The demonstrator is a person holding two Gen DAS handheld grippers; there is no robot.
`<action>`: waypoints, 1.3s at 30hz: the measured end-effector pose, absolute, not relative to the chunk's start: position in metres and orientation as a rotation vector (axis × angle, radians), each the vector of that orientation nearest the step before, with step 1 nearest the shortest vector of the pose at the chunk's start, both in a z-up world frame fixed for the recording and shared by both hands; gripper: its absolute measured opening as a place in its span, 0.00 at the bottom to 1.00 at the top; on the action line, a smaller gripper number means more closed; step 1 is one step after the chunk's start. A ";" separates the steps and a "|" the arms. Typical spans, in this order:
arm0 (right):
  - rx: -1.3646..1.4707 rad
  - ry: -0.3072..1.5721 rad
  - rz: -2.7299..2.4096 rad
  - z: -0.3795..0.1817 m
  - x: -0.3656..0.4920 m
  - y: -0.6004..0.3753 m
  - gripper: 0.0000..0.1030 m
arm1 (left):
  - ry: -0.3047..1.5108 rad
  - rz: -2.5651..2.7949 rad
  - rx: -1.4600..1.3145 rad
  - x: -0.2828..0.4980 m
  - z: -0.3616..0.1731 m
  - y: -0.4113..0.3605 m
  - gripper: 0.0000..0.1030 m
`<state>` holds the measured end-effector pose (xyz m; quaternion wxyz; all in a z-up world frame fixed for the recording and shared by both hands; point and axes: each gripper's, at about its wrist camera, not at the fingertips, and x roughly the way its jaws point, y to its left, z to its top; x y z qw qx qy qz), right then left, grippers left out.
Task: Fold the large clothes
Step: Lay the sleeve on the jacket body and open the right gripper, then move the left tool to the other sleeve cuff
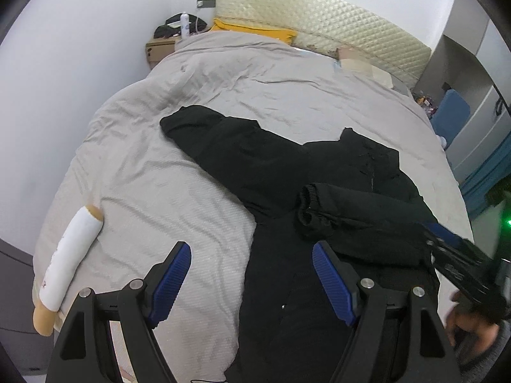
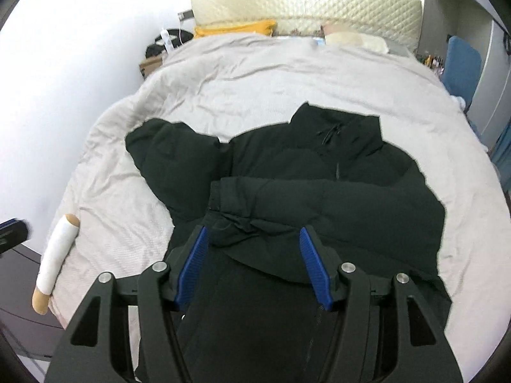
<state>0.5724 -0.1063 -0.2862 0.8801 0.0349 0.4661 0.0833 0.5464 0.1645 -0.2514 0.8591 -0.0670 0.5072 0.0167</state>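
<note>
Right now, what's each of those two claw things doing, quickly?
Left gripper: open, holding nothing.
Right gripper: open, holding nothing, above the black puffer jacket's folded sleeve.

A black padded jacket lies spread on the bed, front up, its collar toward the headboard and its hem toward the near edge. One sleeve stretches out to the left across the grey cover, puffy and slightly bent. The other sleeve is folded in across the chest, lying crosswise, with its gathered cuff resting near the middle of the body. A zip line runs down the front.
</note>
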 end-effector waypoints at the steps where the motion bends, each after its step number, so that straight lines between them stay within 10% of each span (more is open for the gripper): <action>1: 0.070 0.961 0.176 -0.278 0.564 -0.108 0.59 | 1.065 0.028 -0.134 0.546 -0.251 0.162 0.76; 39: 0.153 1.076 -0.004 -0.245 0.531 -0.163 0.59 | 1.116 0.114 -0.339 0.742 -0.398 0.287 0.76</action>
